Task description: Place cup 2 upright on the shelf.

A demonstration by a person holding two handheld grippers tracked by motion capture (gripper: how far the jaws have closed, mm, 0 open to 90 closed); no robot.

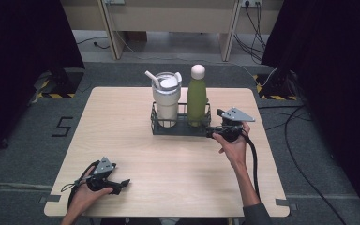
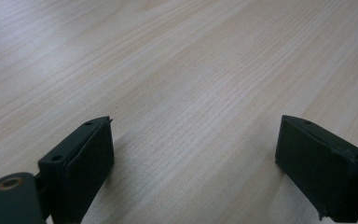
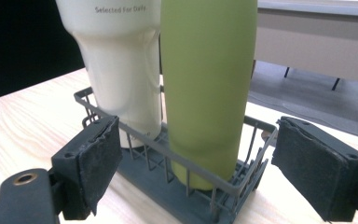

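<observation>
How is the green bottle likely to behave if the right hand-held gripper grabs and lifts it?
The green bottle looks rigid, with a smooth matte wall, so it may slip somewhat. Tall and narrow, it probably tips easily once clear of the wire rack.

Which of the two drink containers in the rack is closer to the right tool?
The green bottle with the white cap, standing at the rack's right end beside the right tool; the cream tumbler stands farther left.
</observation>
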